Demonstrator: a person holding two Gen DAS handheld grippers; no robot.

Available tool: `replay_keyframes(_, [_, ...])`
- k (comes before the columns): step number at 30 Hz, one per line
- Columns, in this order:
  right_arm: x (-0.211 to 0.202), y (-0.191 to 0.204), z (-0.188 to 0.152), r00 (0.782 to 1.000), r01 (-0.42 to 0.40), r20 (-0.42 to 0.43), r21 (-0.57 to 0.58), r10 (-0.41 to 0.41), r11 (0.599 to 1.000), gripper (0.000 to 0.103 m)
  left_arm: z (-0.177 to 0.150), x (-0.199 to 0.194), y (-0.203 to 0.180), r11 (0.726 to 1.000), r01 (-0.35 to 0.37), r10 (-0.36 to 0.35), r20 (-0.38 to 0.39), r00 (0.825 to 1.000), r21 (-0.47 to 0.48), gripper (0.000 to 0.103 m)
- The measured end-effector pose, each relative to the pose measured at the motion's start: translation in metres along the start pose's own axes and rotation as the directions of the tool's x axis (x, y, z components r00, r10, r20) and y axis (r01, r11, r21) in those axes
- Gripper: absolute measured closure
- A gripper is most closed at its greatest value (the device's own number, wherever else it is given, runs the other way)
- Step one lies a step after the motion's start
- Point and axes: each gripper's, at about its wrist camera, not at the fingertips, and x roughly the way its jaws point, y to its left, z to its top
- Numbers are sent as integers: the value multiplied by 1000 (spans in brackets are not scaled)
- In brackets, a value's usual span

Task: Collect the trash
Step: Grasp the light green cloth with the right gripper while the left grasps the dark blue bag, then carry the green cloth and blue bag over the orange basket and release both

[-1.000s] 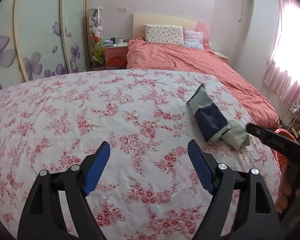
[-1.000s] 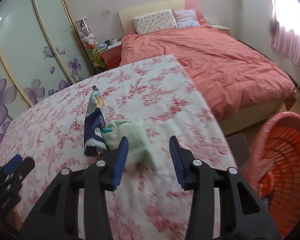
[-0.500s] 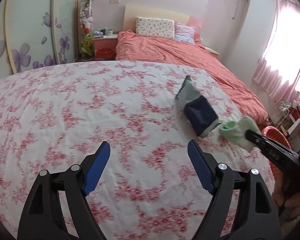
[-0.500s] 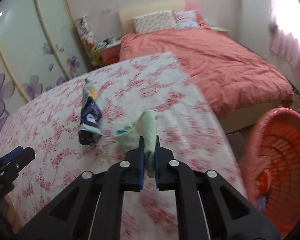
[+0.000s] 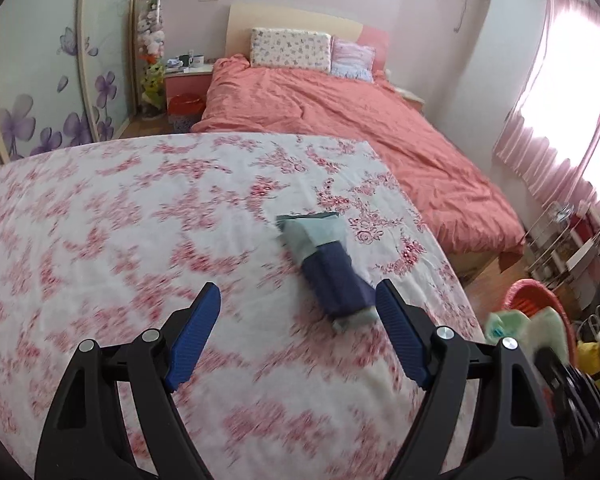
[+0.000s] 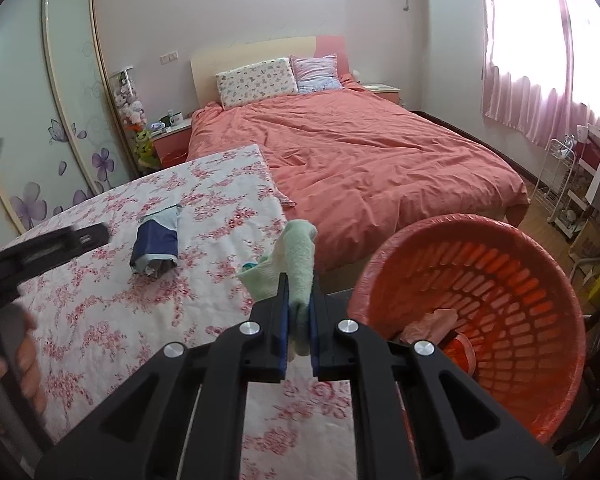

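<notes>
You are pinching the soft, light pale-green cloth wad [image 6: 298,256] in your right gripper [image 6: 299,334], jaws nearly closed, near the floral tabletop's [image 6: 100,300] right edge beside the orange plastic basket [image 6: 512,280]. Your left gripper [image 5: 298,340] is hanging wide and empty over the crinkly blue-and-grey wrapper [image 5: 324,264]; grip its middle.

This is a bedroom in a home. A double bed [image 6: 360,152] with a salmon-pink duvet stands against the far wall, two pillows [image 6: 256,80] propped at a pale headboard [image 5: 292,20]. A pink bedside cabinet [image 5: 186,82] carries mugs, and soft toys [image 5: 152,44] are stacked in a tall holder beside it. A sliding wardrobe [image 6: 60,100] with purple flower decals fills one wall, and pink curtains [image 6: 540,92] hang over a bright window. A flowered sheet [image 5: 120,220] covers the near surface, and an orange plastic basket [image 6: 500,280] sits on the wooden floor.
</notes>
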Motion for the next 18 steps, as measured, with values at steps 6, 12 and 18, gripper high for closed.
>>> replay_keyframes(6, [3,-3,-3,1000,-3,-8,3,3,1000,94,7,37,-12,999,-52,51,-63,997,-15,24])
replay_keyframes(12, [8,-4,-4,1000,-14,-21,15,14,1000,94,2,57,-24,997,-78,79,-111,991,15,51])
replay_keyframes(18, [4,-6,-5,1000,-10,-22,22,10,1000,94,-4,47,-35,991,-69,77,-74,994,111,78])
